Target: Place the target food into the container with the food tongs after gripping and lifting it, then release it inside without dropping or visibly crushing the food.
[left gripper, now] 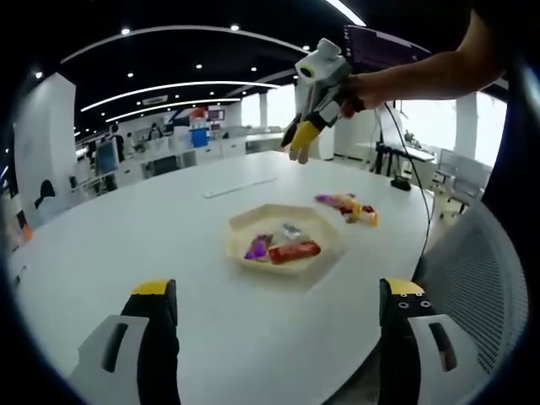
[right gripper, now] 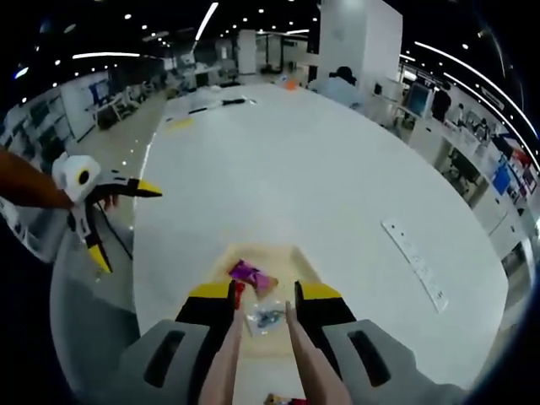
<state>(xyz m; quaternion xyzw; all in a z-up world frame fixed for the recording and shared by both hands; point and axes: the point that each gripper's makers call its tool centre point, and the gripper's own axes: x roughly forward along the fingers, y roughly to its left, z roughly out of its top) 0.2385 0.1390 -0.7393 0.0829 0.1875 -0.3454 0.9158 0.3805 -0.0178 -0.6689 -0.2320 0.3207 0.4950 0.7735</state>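
The right gripper holds the food tongs, whose tips are a little apart with nothing between them (they hang just over a clear packet). The tray lies near the table's edge. The left gripper gapes wide.

I take the tray as my landmark: it sits on the surface, with three wrapped snacks in it. More snacks lie on the surface just beyond it to the right. A chair stands off the surface's right edge. My right claw hangs above the tray's far side.
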